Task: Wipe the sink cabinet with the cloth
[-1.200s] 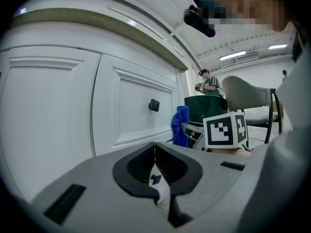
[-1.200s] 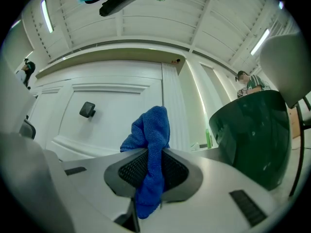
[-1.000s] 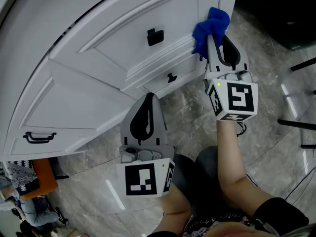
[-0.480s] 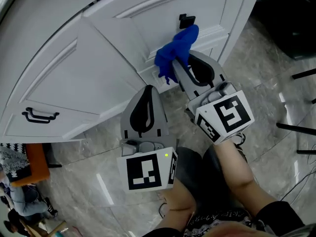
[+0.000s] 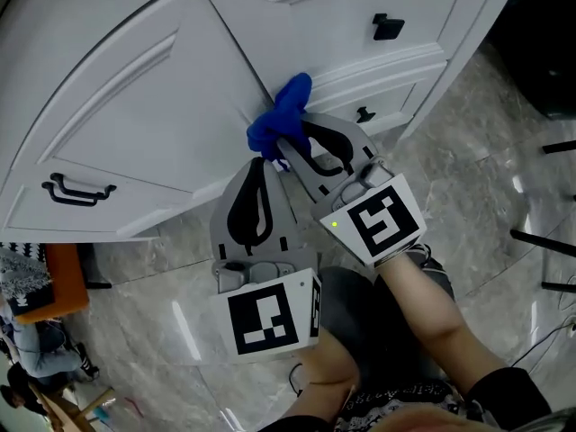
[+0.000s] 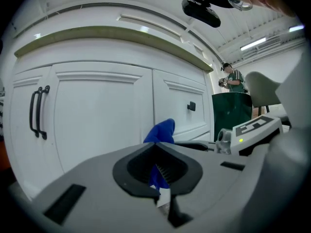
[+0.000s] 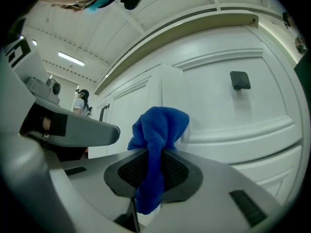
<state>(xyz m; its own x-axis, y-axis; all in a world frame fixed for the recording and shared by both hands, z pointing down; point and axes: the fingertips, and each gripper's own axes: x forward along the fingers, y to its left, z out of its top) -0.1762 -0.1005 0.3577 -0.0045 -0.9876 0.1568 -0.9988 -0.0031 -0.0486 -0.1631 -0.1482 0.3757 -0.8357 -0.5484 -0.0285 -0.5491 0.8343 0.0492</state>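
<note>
The white sink cabinet [image 5: 135, 106] fills the upper half of the head view. A blue cloth [image 5: 279, 120] is pressed against the vertical corner where the angled door meets the drawer front. My right gripper [image 5: 286, 144] is shut on the cloth, which bunches above its jaws and hangs through them [image 7: 159, 130]. My left gripper [image 5: 259, 164] hovers just left of and below the cloth, shut with nothing in it. In the left gripper view the cloth [image 6: 161, 129] shows beyond the closed jaws, with the right gripper [image 6: 248, 130] to the right.
A black square knob [image 5: 388, 27] sits on the upper drawer and a smaller knob [image 5: 364, 114] lower down. Two black bar handles [image 5: 79, 190] are on the left door. Grey marble floor [image 5: 486, 178] lies below. A green bin [image 6: 233, 111] and a person stand far off.
My right gripper has carried the cloth leftward and down across the cabinet front, from the right drawer edge to the corner by the angled door. The left gripper has stayed low and shut.
</note>
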